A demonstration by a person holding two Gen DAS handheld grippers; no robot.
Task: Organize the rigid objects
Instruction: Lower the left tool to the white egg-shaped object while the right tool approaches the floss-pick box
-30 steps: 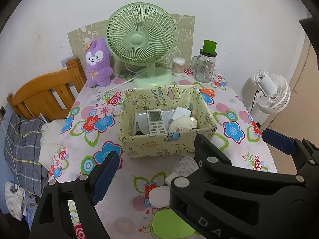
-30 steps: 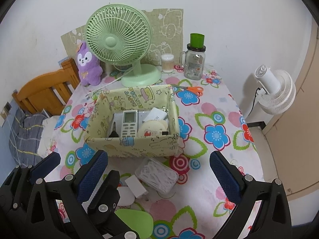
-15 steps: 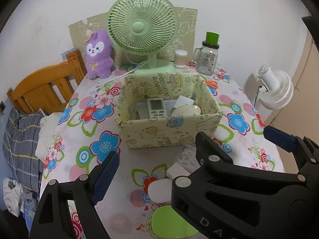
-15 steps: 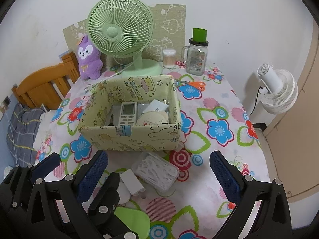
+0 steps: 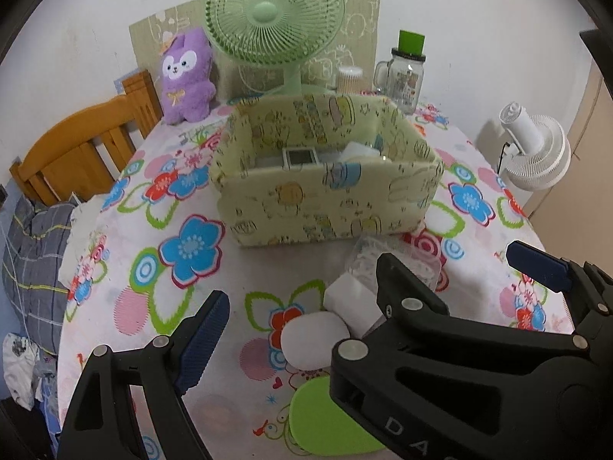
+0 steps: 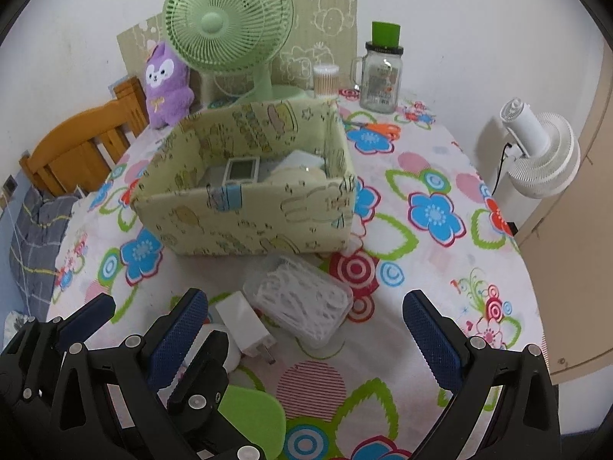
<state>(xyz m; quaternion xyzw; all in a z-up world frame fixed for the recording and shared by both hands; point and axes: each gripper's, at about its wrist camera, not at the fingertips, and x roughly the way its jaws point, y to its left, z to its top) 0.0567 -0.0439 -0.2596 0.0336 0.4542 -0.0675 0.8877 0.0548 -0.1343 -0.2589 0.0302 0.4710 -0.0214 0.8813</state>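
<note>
A yellow patterned fabric box [image 5: 325, 176] [image 6: 249, 199] stands mid-table with a white remote [image 6: 242, 170] and other white items inside. In front of it lie a clear plastic box of floss picks [image 6: 300, 301], a white charger plug [image 6: 245, 324] [image 5: 350, 301], a white oval case [image 5: 314, 339] and a flat green piece [image 5: 325, 419] [image 6: 251, 418]. My right gripper [image 6: 306, 333] is open, low over the floss box. My left gripper [image 5: 367, 299] is open, with the charger and oval case between its fingers; the right gripper's body hides much of this.
At the back stand a green desk fan [image 6: 226, 23], a purple plush [image 5: 186, 76], a cotton swab jar [image 6: 325, 80] and a glass mug with green lid [image 6: 381, 73]. Orange scissors [image 6: 379, 128] lie beyond the box. A wooden chair [image 5: 80, 149] is left, a white fan [image 6: 540, 153] right.
Both grippers have dropped lower and moved toward the table; the box and loose items now look bigger and closer. Both stay open.
</note>
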